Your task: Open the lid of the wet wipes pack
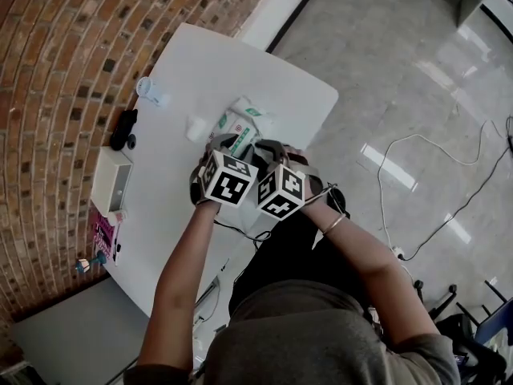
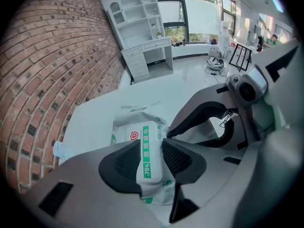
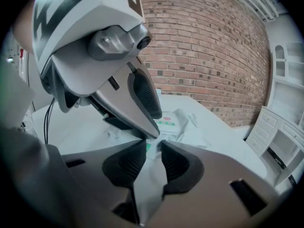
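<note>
1. The white table is smooth and flat, so the pack may slide. It should be steadied before any pull.
2. The wet wipes pack, mid-frame in the head view, is a soft, crinkly film pillow. It would likely buckle under a hard squeeze.
3. The left gripper clamps its ribbed pads on the pack's sides and should hold firm.
4. The right gripper pinches a white fold of the pack's film. Peeling slowly looks safest.
5. The green-striped label, probably the lid flap, lies flat and closed.

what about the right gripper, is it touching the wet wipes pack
Touching. In the right gripper view the fingers of the right gripper pinch the wet wipes pack, no gap.
</note>
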Demonstrator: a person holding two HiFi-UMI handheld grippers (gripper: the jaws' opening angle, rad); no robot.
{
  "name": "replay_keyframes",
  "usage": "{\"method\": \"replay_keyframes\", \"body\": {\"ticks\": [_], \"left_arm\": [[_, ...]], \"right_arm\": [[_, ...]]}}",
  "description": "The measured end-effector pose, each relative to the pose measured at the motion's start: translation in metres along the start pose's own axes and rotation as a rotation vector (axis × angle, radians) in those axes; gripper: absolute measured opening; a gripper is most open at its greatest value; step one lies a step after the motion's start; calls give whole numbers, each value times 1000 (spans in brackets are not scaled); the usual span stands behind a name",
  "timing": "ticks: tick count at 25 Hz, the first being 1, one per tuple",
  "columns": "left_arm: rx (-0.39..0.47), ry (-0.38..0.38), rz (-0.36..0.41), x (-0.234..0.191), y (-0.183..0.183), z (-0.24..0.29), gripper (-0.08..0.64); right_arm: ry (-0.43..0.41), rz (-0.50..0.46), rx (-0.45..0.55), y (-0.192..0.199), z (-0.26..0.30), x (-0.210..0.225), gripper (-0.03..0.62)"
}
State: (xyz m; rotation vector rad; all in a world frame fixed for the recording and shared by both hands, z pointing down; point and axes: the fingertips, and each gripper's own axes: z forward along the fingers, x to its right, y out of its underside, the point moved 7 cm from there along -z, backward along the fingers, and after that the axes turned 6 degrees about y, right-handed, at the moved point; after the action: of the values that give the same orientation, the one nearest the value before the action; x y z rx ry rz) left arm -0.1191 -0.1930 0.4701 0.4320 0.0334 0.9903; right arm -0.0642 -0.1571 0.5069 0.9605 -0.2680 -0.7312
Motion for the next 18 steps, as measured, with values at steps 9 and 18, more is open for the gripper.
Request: {"method": "replay_keyframes", "body": {"ticks": [9,18], "left_arm": [[-4,21,10,-2,1,-1,113],[9,19,21,-1,-1,-4,73]], "right_arm": [[-7,-42,-30,1,2,-1,71],[0,-72,-49,1,3,-2,54]]}}
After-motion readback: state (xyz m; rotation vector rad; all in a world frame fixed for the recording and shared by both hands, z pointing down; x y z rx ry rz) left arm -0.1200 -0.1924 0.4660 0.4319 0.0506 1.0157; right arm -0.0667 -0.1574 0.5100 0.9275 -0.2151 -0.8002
